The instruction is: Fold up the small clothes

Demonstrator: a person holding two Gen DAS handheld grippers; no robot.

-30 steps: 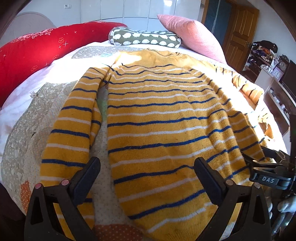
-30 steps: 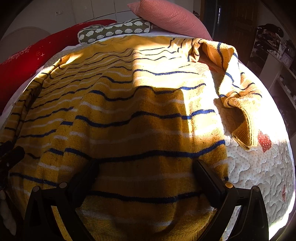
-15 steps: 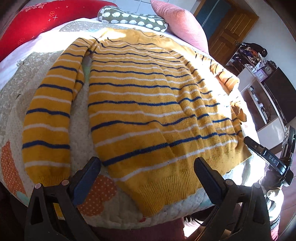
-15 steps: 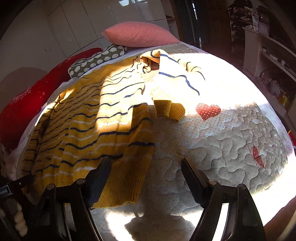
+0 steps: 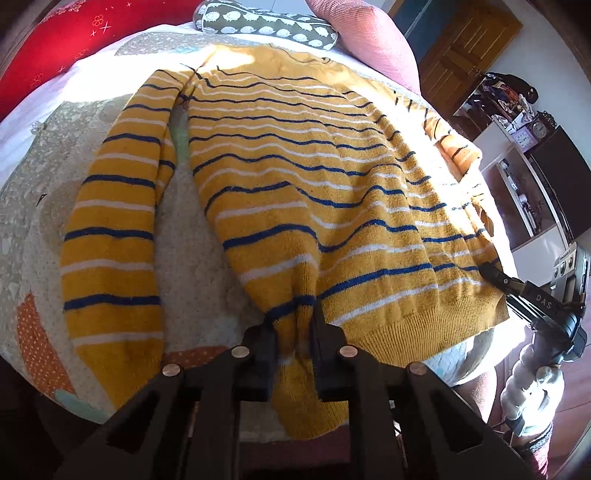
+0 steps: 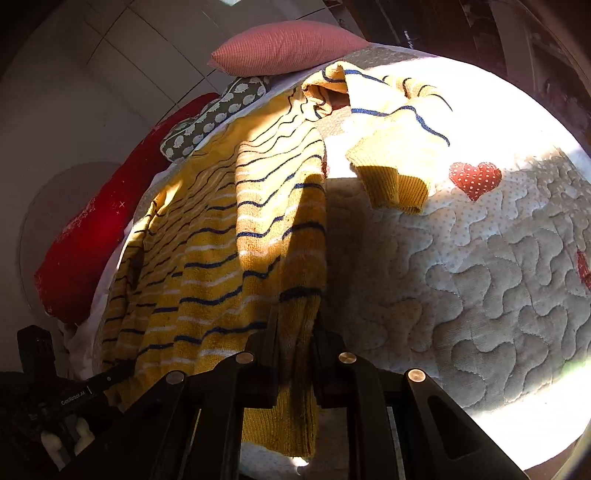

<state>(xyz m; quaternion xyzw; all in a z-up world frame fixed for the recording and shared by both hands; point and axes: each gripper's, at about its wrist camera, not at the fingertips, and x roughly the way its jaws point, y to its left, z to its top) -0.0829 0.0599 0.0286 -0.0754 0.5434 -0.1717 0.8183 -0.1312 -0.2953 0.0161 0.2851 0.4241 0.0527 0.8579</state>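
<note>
A yellow sweater (image 5: 295,166) with blue and white stripes lies flat on the quilted bed (image 5: 192,258), collar far, hem near. My left gripper (image 5: 293,332) is shut on the hem's left corner, which bunches between the jaws. My right gripper (image 6: 295,332) is shut on the hem's right corner and shows at the right edge of the left wrist view (image 5: 517,288). The sweater (image 6: 221,240) fills the left of the right wrist view. Its left sleeve (image 5: 114,221) lies straight beside the body. Its right sleeve (image 6: 391,147) lies crumpled, cuff toward me.
A red bolster (image 5: 66,40), a green patterned pillow (image 5: 266,26) and a pink pillow (image 5: 369,33) lie at the bed's head. Shelves with clocks (image 5: 532,133) and a wooden door (image 5: 465,48) stand to the right. The quilt (image 6: 480,277) stretches right of the sweater.
Both grippers were open above the sweater, pulled back to the hem and shut on its two bottom corners. The hem now bunches in each.
</note>
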